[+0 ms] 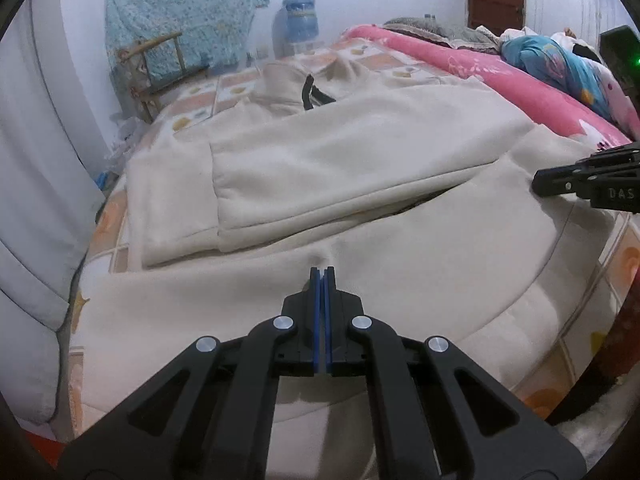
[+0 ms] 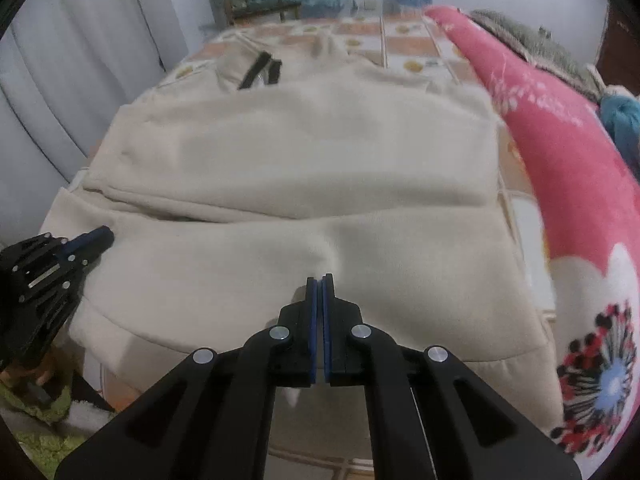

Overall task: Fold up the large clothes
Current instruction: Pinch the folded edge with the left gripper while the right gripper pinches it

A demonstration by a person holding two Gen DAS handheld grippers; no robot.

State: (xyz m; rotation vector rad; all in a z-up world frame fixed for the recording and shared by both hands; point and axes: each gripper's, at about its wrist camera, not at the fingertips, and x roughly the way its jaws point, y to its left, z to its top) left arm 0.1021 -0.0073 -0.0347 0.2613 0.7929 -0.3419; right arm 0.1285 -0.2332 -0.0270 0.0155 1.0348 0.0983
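Nearest the lens in each wrist view are the black linkage arms of the tongs. The left gripper has its blue pads pressed together on a small pinch of cream cloth; a pucker rises just ahead of the tips. The right gripper is closed the same way on its own puckered fold, to the right of the left one.

The cream sweatshirt lies spread on the patterned bedsheet, its near hem hanging at the near edge of the bed. Its long axis runs from near to far, with the collar and a black drawstring at the far end. A sleeve is already folded across the body. A pink blanket lies along its right side.

Each pinch looks thin, perhaps only the top layer. If so, lifting toward the collar could peel that layer and leave the back behind, or the cloth could slip out. Uneven lifting would skew the fold, and the crossed sleeve might slide off.
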